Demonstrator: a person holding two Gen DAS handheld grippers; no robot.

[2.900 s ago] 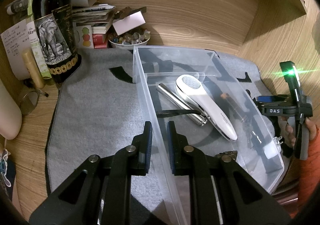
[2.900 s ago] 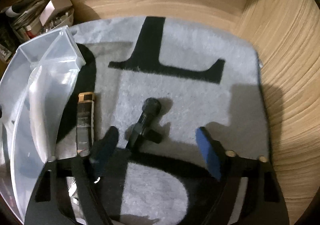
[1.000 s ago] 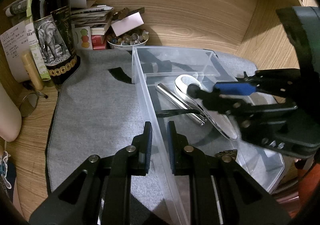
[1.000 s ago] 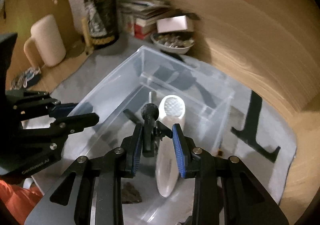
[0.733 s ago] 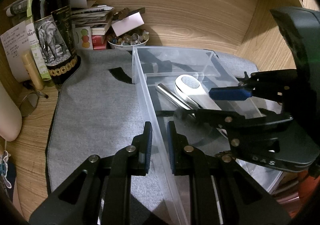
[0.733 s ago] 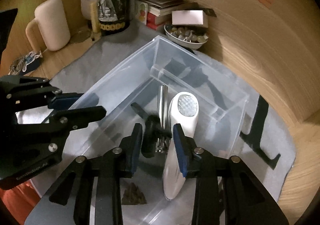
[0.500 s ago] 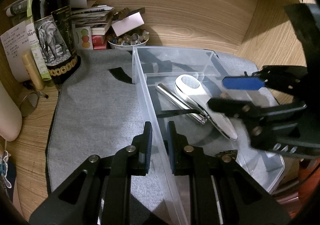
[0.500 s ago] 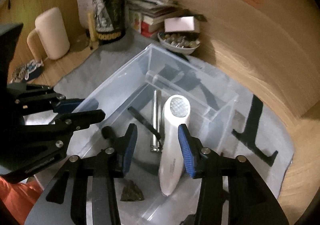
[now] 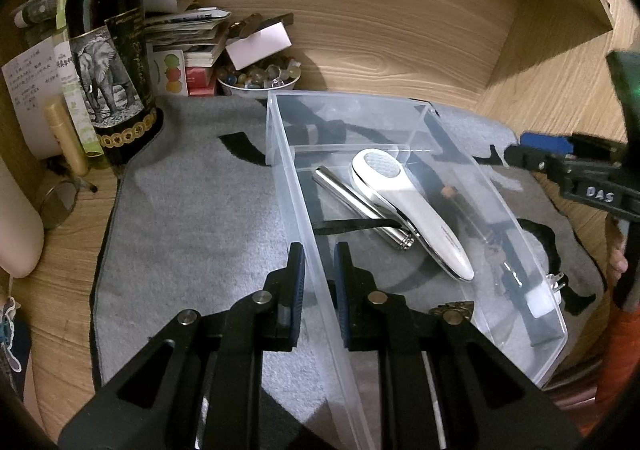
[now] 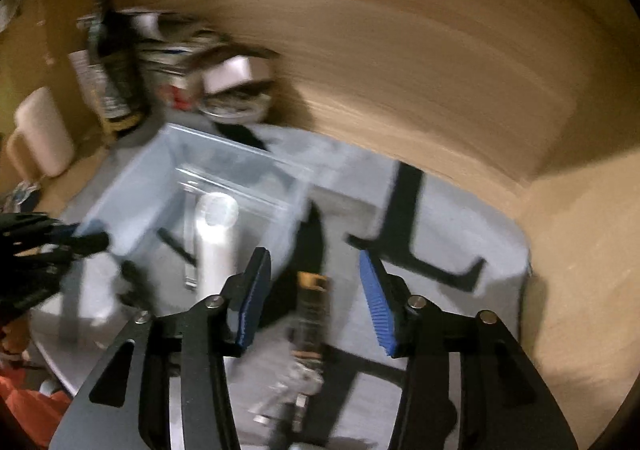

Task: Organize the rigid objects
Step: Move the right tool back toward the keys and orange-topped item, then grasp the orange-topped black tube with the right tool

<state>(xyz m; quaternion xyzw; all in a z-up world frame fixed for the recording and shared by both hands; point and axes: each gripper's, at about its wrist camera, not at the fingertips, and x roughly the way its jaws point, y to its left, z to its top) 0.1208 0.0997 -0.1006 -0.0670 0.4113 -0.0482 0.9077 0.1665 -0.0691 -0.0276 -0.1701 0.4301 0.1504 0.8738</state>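
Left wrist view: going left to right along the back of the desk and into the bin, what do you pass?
Wine bottle → bowl of marbles → clear plastic bin's near wall, pinched by the left gripper → metal cylinder → white handheld device → right gripper.

The right tool [image 10: 316, 298] has dropped the black clip, spread wide, and swung off the clear bin [image 9: 316, 217].

Black two-finger frames with silver screws, ribbed blue fingers [image 10: 376, 302], "DAS" lettering, orange sleeve [image 9: 616, 366]
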